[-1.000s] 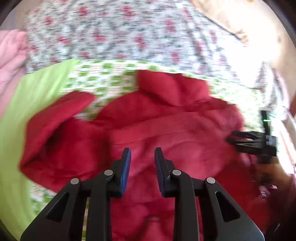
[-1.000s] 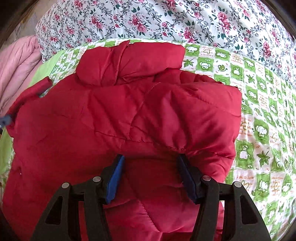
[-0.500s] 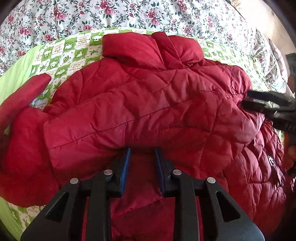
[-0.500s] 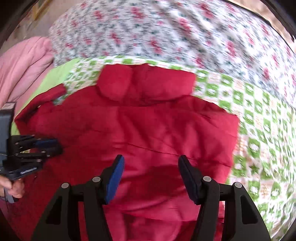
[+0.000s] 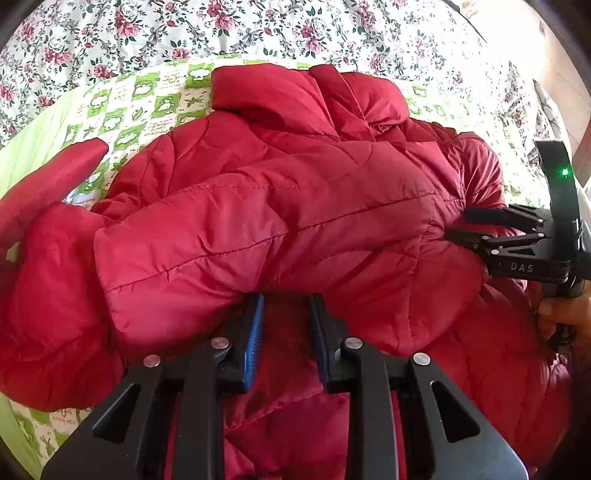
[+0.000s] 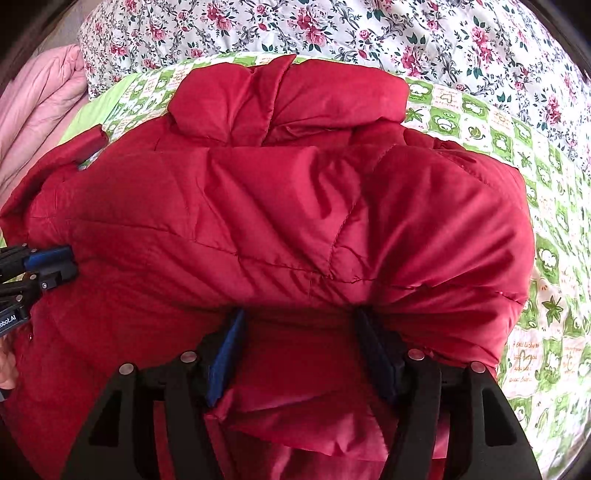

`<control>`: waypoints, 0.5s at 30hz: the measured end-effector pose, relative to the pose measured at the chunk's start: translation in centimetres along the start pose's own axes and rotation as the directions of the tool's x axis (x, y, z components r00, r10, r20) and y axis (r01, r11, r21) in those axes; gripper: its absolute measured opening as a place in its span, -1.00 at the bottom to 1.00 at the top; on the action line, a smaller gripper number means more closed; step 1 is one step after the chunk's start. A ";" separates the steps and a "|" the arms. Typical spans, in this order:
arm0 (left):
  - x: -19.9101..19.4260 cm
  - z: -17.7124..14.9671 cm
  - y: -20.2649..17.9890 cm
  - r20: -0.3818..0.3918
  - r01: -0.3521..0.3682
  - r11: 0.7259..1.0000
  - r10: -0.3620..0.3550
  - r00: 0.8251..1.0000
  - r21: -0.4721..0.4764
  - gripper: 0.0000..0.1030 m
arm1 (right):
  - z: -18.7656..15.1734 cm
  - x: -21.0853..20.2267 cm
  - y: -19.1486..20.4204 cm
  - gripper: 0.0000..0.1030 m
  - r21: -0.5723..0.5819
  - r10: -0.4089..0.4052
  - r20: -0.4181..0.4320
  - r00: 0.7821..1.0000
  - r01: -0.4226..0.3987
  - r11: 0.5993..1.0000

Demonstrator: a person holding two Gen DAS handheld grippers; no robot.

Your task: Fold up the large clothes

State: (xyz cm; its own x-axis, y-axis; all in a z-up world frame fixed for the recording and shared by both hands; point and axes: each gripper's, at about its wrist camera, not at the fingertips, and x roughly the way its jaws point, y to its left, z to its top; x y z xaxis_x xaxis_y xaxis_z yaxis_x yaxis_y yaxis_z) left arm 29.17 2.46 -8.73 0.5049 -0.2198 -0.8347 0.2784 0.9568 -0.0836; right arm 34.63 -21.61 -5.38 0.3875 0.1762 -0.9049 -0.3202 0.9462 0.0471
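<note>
A red quilted puffer jacket [image 5: 280, 206] lies on a green-and-white checked blanket, its hood [image 5: 306, 96] at the far side; it also fills the right wrist view [image 6: 295, 221]. A sleeve [image 5: 48, 181] sticks out to the left. A padded fold of the jacket bulges over the tips of both grippers. My left gripper [image 5: 286, 299] holds its jaws a narrow gap apart with red fabric between them. My right gripper [image 6: 299, 314] has its jaws wide apart, fabric between and over the tips. Each gripper shows in the other's view, the right one [image 5: 461, 225] and the left one [image 6: 55, 258].
The checked blanket [image 6: 546, 258] lies on a floral bedsheet [image 5: 258, 29]. A pink quilted garment [image 6: 40, 107] lies at the far left. A lime green cloth edge [image 5: 33, 144] borders the blanket on the left.
Both grippers have come in low against the jacket, and a padded fold now bulges over their tips. The right gripper has moved in close to the jacket's right edge.
</note>
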 end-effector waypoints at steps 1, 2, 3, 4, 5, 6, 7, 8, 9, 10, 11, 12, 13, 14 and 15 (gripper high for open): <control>-0.2 0.0 0.1 -0.003 0.009 1.000 -0.009 1.000 -0.007 -0.54 | 0.0 -0.1 0.0 0.25 0.000 0.001 0.001 1.000 -0.001 1.000; -0.5 0.0 0.2 -0.008 0.022 1.000 -0.022 1.000 -0.012 -0.54 | 0.0 -0.1 0.0 0.25 0.000 0.002 0.000 1.000 -0.002 1.000; -0.9 0.0 0.3 -0.010 0.028 1.000 -0.028 1.000 -0.014 -0.54 | 0.2 0.0 0.4 0.25 0.002 0.003 -0.001 1.000 -0.003 1.000; -1.2 -0.1 0.4 -0.010 0.027 0.999 -0.028 1.000 -0.016 -0.54 | 0.2 -0.1 0.4 0.25 0.003 0.007 -0.003 1.000 -0.007 1.000; -1.6 -0.1 0.5 -0.008 0.023 1.000 -0.023 1.000 -0.019 -0.53 | 0.1 -0.1 0.3 0.25 0.005 0.009 -0.006 1.000 -0.009 1.000; -1.9 -0.1 0.6 -0.006 0.015 1.000 -0.015 1.000 -0.020 -0.53 | 0.1 -0.1 0.3 0.25 0.005 0.010 -0.009 1.000 -0.010 1.000; -2.3 -0.2 0.8 -0.005 0.002 1.000 -0.002 1.000 -0.021 -0.51 | 0.2 0.0 0.3 0.25 0.005 0.011 -0.011 1.000 -0.011 1.000; -2.6 -0.2 0.9 -0.004 -0.008 1.000 0.008 1.000 -0.022 -0.51 | 0.2 0.0 0.3 0.25 0.005 0.010 -0.012 1.000 -0.010 1.000; -2.9 -0.3 1.1 -0.002 -0.016 1.000 0.016 1.000 -0.024 -0.51 | 0.2 0.0 0.3 0.25 0.005 0.010 -0.012 1.000 -0.010 1.000; -3.3 -0.3 1.3 0.001 -0.032 0.999 0.032 0.999 -0.027 -0.50 | 0.2 -0.1 0.3 0.25 0.007 0.011 -0.011 1.000 -0.011 1.000; -3.7 -0.3 1.5 0.003 -0.050 0.998 0.050 0.999 -0.028 -0.49 | 0.3 -0.3 0.2 0.25 0.010 0.014 -0.009 1.000 -0.013 1.000; -4.0 -0.3 1.8 0.007 -0.067 0.997 0.068 0.998 -0.027 -0.47 | 0.2 -0.6 0.2 0.25 0.013 0.018 -0.007 1.000 -0.017 1.000; -4.5 -0.2 2.2 0.016 -0.075 0.997 0.076 0.997 -0.027 -0.46 | 0.3 -0.7 0.3 0.25 0.019 0.021 -0.006 1.000 -0.020 1.000; -4.8 -0.1 2.6 0.021 -0.075 0.997 0.075 0.997 -0.029 -0.45 | 0.3 -1.1 0.2 0.25 0.032 0.025 -0.003 1.000 -0.025 0.999; -5.3 0.0 3.1 0.028 -0.074 0.997 0.075 0.997 -0.036 -0.44 | 0.3 -1.5 0.0 0.25 0.048 0.033 0.002 0.999 -0.033 0.998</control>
State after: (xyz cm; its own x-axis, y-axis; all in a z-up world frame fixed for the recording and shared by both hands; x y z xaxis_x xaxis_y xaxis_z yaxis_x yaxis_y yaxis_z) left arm 27.41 6.59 -4.58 0.5469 -0.1528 -0.8231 0.2107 0.9767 -0.0413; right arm 34.28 -21.80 -3.89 0.3786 0.2081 -0.9019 -0.2911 0.9517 0.0974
